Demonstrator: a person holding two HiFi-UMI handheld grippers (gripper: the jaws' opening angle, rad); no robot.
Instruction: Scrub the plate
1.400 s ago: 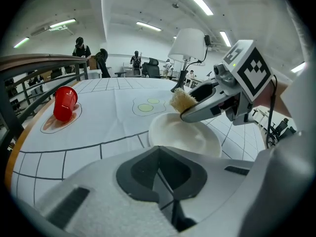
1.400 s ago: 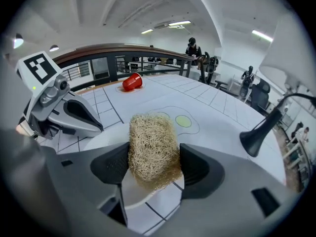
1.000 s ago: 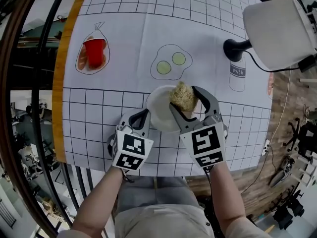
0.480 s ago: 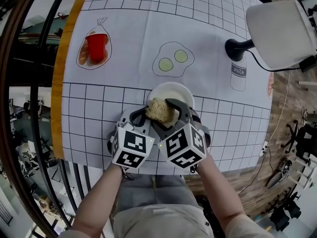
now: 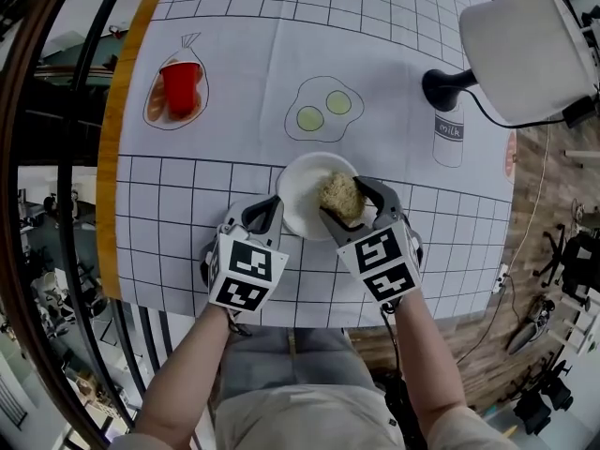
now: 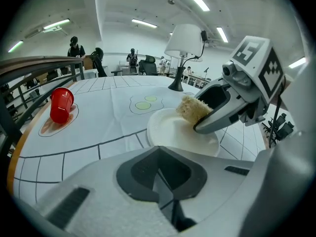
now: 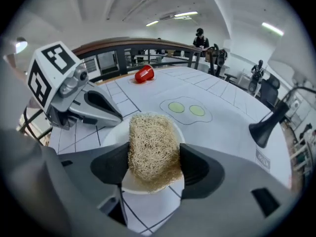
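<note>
Reached forward with both forearms side by side over the gridded tablecloth (image 5: 244, 82). Clamped the straw-coloured scrub pad (image 5: 341, 195) in the right gripper (image 5: 347, 212), angled inward, pad down on the white plate (image 5: 300, 190) near the cloth's front edge. Rested the left gripper (image 5: 265, 216), jaws closed together, at the plate's left rim.

Plate (image 5: 298, 187): 1. Scrubber (image 5: 343, 196): 1. Claws: 2, namely left claw (image 5: 265, 216) and right claw (image 5: 347, 201). Red cup (image 5: 179, 90): 1. Lamp (image 5: 523, 56): 1. Surface (image 5: 244, 54): 1. Prints on the surface: egg drawing (image 5: 323, 109), 1, with 2 yolks; milk drawing (image 5: 449, 140), 1.
</note>
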